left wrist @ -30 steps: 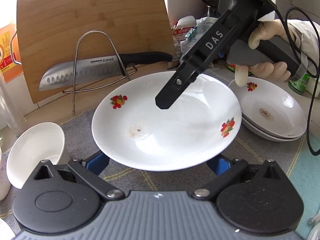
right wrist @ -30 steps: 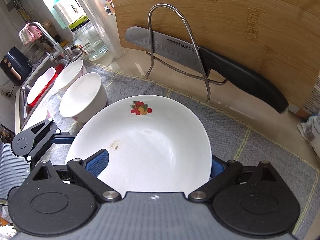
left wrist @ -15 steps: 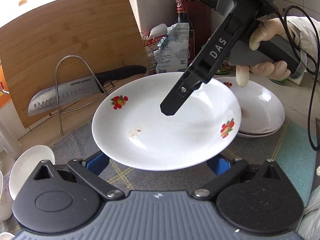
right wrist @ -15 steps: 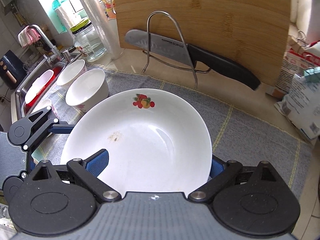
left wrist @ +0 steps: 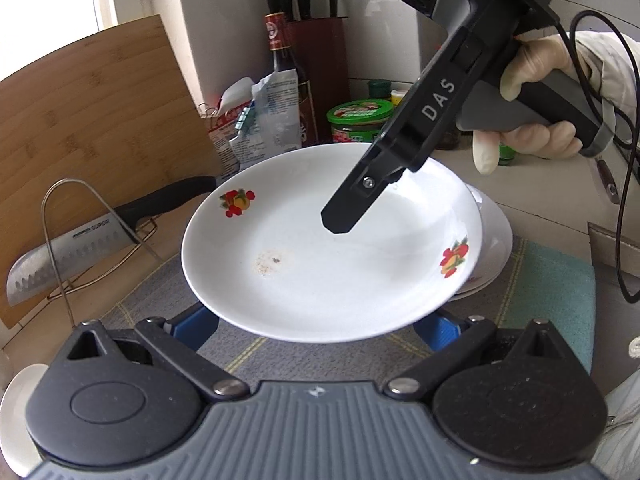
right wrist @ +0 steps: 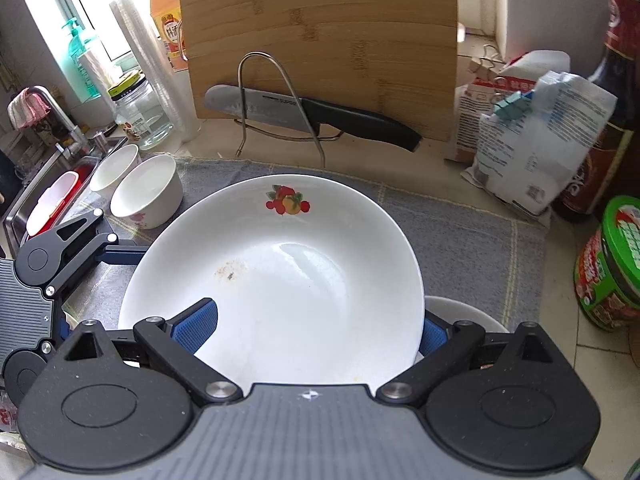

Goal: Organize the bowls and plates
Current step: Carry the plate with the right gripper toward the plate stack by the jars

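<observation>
A white plate [left wrist: 320,256] with fruit decals hangs tilted above the grey mat. My right gripper [right wrist: 314,326] is shut on its rim, with one blue pad [right wrist: 196,320] on top and the other finger underneath. In the left wrist view that gripper's black finger [left wrist: 352,208] lies across the plate's top. My left gripper [left wrist: 316,326] is open, with its fingers spread wide below the plate's near edge. A stack of matching plates [left wrist: 498,248] sits on the mat at the right, mostly covered by the held plate. Two white bowls [right wrist: 148,192] stand at the mat's left end.
A bamboo cutting board [right wrist: 320,40] leans at the back, with a knife [right wrist: 312,114] on a wire rack. Bags [right wrist: 536,136], a dark bottle [right wrist: 616,80] and a green-lidded jar [right wrist: 612,264] crowd the right. The sink [right wrist: 44,184] is at the left. A gloved hand [left wrist: 536,92] holds the right gripper.
Both grippers and the held plate have moved right, away from the bowls. The plate now hangs over the stack of plates and hides most of it.
</observation>
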`<state>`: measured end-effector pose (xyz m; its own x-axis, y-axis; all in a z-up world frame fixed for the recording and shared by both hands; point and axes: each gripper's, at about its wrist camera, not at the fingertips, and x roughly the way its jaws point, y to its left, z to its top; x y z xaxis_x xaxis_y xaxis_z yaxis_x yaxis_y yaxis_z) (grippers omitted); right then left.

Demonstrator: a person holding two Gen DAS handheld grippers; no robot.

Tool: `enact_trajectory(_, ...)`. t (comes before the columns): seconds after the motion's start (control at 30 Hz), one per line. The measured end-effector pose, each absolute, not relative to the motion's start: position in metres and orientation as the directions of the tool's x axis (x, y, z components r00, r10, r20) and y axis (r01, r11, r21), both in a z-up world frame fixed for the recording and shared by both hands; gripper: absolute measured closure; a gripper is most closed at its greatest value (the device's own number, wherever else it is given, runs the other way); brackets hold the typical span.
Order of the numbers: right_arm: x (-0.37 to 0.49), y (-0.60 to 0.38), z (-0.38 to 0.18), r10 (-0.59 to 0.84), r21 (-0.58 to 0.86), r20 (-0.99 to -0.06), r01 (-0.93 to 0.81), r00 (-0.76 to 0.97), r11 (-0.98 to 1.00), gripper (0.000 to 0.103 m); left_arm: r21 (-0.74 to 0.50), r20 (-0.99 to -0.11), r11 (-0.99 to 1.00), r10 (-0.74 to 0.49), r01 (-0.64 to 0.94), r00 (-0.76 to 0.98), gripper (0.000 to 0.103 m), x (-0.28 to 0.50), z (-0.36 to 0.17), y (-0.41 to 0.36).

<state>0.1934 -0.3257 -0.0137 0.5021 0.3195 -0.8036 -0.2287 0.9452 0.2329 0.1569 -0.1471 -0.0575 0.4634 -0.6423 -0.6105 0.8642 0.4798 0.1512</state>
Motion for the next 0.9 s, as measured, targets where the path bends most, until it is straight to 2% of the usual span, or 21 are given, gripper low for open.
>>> enact_trajectory(0.47,0.125,-0.367,-0.013,0.182,0.203,-0.821,-0.022,0.541,0.979,0.002,0.134,-0.615,0.281,-0.728,0.950,0.302,0.001,0.136,-0.065,-0.187)
enact_trajectory(0.9,0.104,-0.382,-0.029,0.121,0.189,-0.846,0.080,0.519,0.979,0.002,0.121,-0.651,0.196,-0.724,0.973,0.226,0.001,0.134,-0.082,-0.207)
